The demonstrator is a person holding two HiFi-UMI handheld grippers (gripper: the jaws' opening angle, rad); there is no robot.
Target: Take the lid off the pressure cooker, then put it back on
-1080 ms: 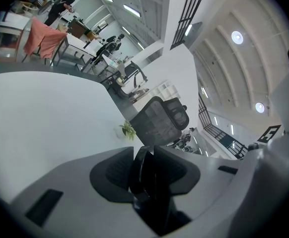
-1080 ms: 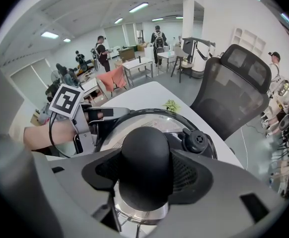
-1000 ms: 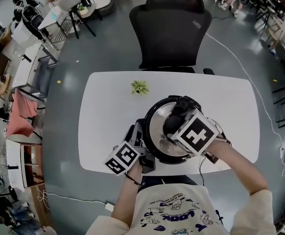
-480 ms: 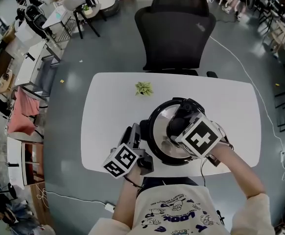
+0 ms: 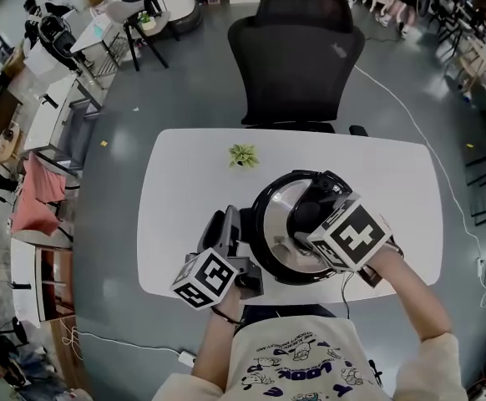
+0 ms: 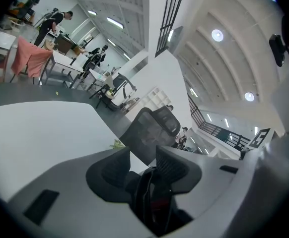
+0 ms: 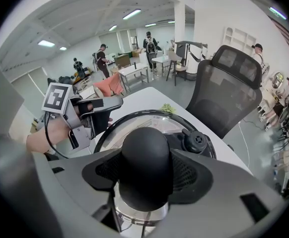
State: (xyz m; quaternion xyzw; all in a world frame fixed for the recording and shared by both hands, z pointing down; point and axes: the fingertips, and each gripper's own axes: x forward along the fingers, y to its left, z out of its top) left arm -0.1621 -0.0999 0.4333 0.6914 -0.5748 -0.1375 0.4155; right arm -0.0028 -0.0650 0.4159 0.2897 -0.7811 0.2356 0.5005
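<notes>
Pressure cooker (image 5: 270,242) sat near the front edge of the white table (image 5: 184,190) with its lid (image 5: 275,215) on, a small green plant (image 5: 243,154) behind it and a black office chair (image 5: 297,57) beyond the table's far side. The right gripper (image 5: 310,215) reached steeply down over the pot, its marker cube hiding part of the lid from above, and its jaws were closed on the lid's black knob (image 7: 145,162). The left gripper (image 5: 224,228), held nearly level just beside the cooker's left side, had just been opening its jaws, which stood apart with nothing between them.
</notes>
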